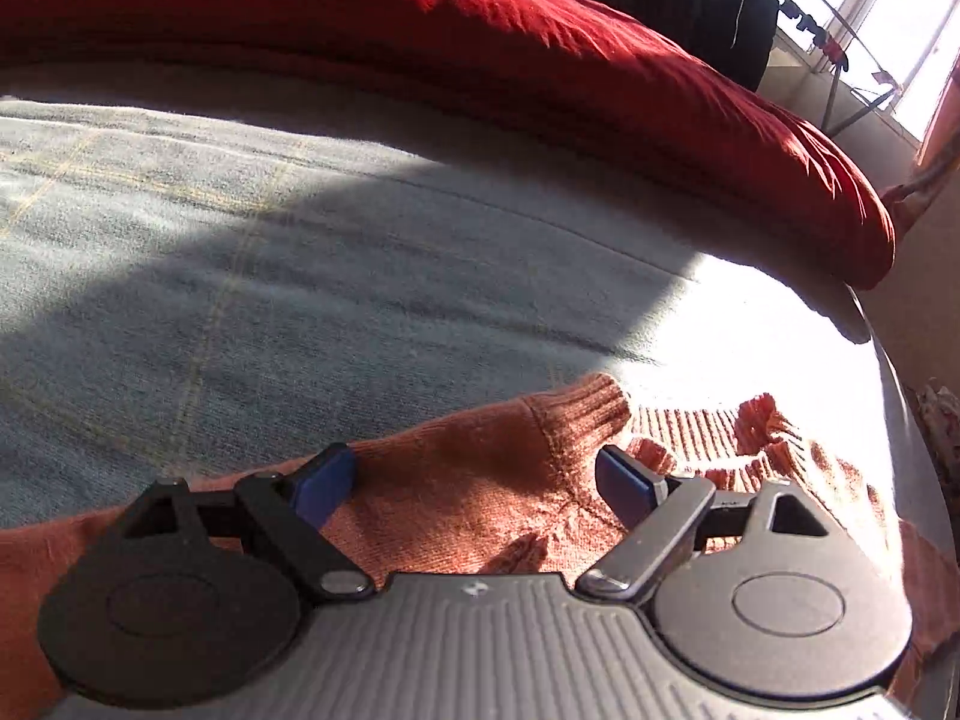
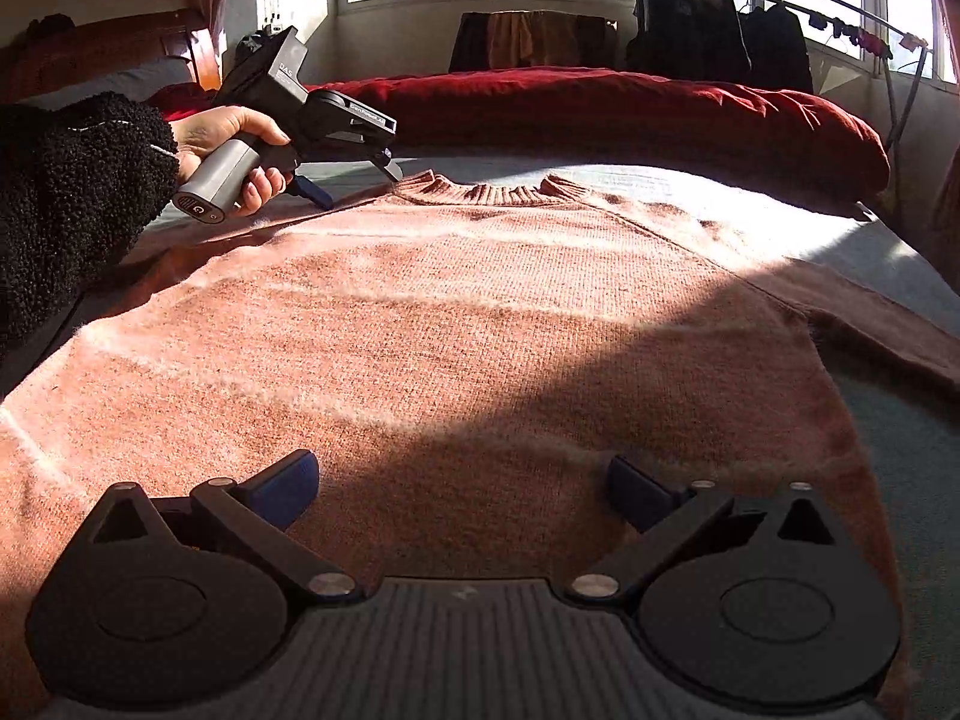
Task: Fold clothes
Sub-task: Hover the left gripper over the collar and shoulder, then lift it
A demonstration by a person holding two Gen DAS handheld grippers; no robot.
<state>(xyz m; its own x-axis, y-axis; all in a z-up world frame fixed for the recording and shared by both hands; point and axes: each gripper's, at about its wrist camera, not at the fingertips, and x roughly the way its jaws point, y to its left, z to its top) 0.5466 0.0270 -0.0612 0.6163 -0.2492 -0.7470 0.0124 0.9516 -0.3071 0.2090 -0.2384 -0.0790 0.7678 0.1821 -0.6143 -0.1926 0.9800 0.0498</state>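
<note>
A rust-orange knit sweater (image 2: 456, 324) lies flat, front up, on a grey-blue bed cover (image 2: 900, 432), its ribbed collar (image 2: 498, 192) at the far end. My right gripper (image 2: 462, 486) hovers open over the sweater's hem, nothing between its blue pads. My left gripper (image 1: 474, 474) is open at the sweater's left shoulder (image 1: 480, 480), just beside the collar (image 1: 690, 426), its pads straddling the knit. From the right wrist view the left gripper (image 2: 354, 183) is held by a hand (image 2: 234, 144) in a black fleece sleeve.
A red duvet (image 2: 600, 114) is bunched along the far side of the bed. Behind it a clothes rack (image 2: 780, 30) with dark garments stands before bright windows. A wooden headboard (image 2: 120, 48) is at far left. Strong sunlight and shadow cross the cover.
</note>
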